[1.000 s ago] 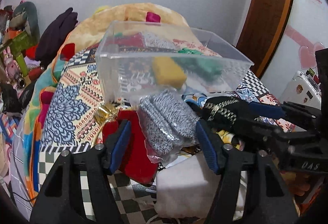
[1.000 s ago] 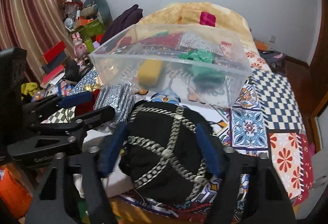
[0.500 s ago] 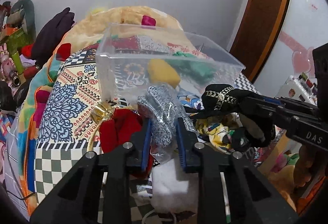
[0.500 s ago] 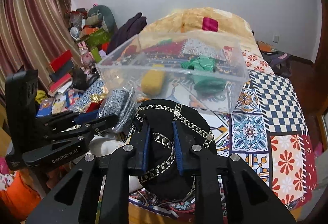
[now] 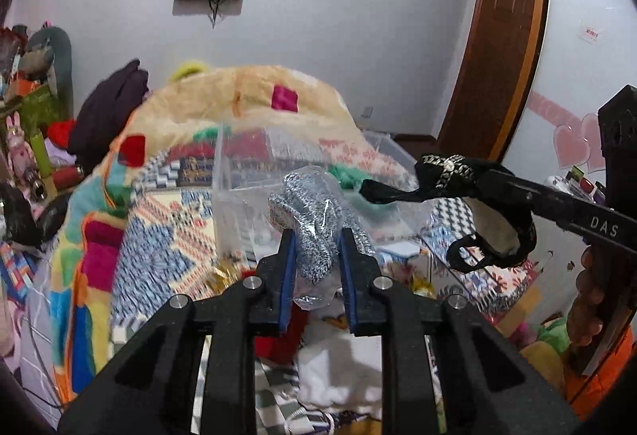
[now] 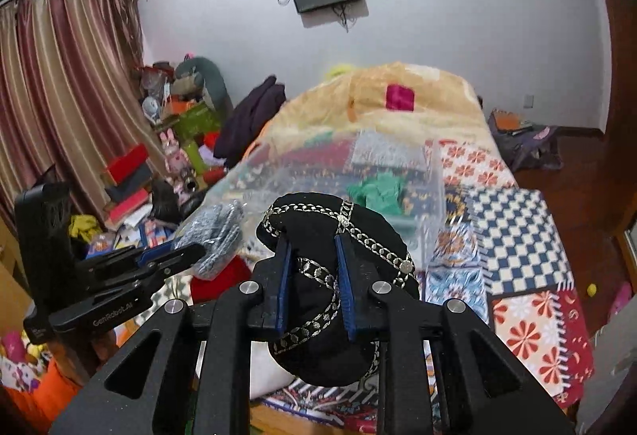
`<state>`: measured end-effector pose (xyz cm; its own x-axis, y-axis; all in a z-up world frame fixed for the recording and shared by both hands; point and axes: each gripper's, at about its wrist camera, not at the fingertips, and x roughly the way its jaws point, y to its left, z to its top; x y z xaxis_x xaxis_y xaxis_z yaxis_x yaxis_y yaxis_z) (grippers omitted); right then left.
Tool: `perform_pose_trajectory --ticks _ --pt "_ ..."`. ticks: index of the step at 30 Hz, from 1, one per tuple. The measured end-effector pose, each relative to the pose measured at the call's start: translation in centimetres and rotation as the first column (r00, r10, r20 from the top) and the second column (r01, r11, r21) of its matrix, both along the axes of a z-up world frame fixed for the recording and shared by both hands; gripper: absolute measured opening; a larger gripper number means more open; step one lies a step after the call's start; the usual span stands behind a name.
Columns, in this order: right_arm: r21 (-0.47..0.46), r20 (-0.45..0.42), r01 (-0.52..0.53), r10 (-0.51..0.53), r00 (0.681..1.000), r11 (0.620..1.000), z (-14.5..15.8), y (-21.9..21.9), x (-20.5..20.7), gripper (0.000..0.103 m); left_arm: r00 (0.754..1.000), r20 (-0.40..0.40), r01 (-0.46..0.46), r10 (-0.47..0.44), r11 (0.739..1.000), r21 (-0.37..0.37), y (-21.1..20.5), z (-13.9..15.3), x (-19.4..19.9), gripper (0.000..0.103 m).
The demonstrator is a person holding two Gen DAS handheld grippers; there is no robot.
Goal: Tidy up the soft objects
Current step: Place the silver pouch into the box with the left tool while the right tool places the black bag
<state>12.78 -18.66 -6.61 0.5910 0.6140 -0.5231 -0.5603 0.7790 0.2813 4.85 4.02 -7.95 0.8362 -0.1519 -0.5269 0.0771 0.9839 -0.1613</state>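
Note:
My left gripper [image 5: 316,241] is shut on a grey knitted item in clear plastic wrap [image 5: 314,212] and holds it lifted above the bed; it also shows in the right wrist view [image 6: 217,236]. My right gripper [image 6: 312,243] is shut on a black cap with gold chain trim [image 6: 334,236], also lifted; the cap hangs from it in the left wrist view [image 5: 477,204]. A clear plastic bin [image 5: 239,196] sits on the bed ahead and holds a green soft item [image 6: 378,192].
A red soft item [image 6: 235,271] and a white soft item [image 5: 338,367] lie on the patterned bedspread [image 6: 513,220] below the grippers. A folded yellow blanket [image 6: 398,104] lies behind the bin. Clutter and curtains [image 6: 59,96] stand at the left.
Both grippers closed on their items, the left on the grey knit, the right on the black cap. Both then rose from the bed with the items.

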Motion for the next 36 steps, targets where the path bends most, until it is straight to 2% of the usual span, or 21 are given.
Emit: perform_pose_trajectory --ticks 7,16,25,36 --pt "0.048 0.063 0.055 -0.058 0.996 0.997 2.7 -0.3 1.7 0.019 0.999 0.05 -0.02 0.018 1.0 0.024 0.7 2.5 2.0 0.02" --pt "0.055 0.108 0.108 -0.113 0.988 0.993 4.3 1.4 5.0 0.019 0.999 0.009 -0.053 0.052 0.997 0.065 1.5 2.4 6.8 0.02" --pt "-0.021 0.079 0.096 -0.094 0.992 0.995 2.4 4.8 7.9 0.019 0.995 -0.083 -0.045 0.055 0.992 0.114 1.8 -0.2 11.0 0.02" --pt "-0.144 -0.058 0.056 -0.065 0.996 0.988 -2.0 7.1 11.4 0.019 0.984 -0.171 -0.013 0.042 0.986 0.167 0.9 -3.1 13.5 0.02"
